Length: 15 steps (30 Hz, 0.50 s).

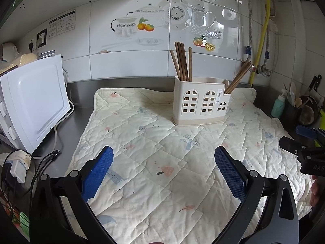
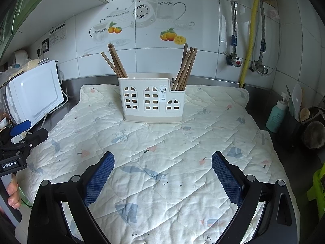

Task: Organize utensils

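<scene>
Left wrist view: the left gripper (image 1: 163, 168) hangs with its blue pads spread wide and nothing between them, low in the frame over the quilted mat (image 1: 142, 138). The utensil holder (image 1: 200, 101) stands upper centre-right, well apart from the fingers, upright on the mat. One bunch of chopsticks (image 1: 182, 63) rises from its left end, a second bunch (image 1: 238, 77) leans out of the low right pocket. The right gripper (image 1: 304, 152) pokes in at the right edge.

The risk, as I judge it: that light plastic holder sits on soft cloth, so a sideways nudge on the leaning sticks could tip it over.

Right wrist view: the right gripper (image 2: 162, 169) also shows its pads apart, empty, bottom centre. The holder (image 2: 151, 99) sits straight ahead at frame centre, well apart. The right chopstick bunch (image 2: 185, 69) fans loosely, so a pinch could catch only some and scatter the rest. The left gripper (image 2: 20, 138) shows at the left edge.
</scene>
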Motion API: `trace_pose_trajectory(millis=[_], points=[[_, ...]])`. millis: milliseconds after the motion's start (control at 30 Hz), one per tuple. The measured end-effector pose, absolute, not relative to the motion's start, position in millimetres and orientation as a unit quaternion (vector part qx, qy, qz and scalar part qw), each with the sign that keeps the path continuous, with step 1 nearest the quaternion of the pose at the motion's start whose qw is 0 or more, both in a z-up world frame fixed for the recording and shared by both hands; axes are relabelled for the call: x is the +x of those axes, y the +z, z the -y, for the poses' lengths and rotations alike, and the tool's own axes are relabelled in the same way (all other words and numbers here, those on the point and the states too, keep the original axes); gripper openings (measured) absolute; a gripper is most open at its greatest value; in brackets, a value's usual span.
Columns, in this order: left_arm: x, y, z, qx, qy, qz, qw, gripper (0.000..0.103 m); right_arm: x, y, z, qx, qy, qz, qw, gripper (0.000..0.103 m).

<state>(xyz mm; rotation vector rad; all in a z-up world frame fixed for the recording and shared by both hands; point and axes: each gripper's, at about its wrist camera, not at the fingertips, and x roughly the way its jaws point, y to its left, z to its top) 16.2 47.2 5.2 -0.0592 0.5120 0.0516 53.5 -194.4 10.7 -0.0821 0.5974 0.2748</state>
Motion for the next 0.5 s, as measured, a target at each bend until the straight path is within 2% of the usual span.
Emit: trace_pose_trajectory(millis=[500], points=[[16.8, 3.8, -47.9, -0.033, 0.027, -0.257, 0.966, 0.099, 54.4, 7.9, 194.7, -0.041, 0.137, -0.295, 0.945, 0.094]])
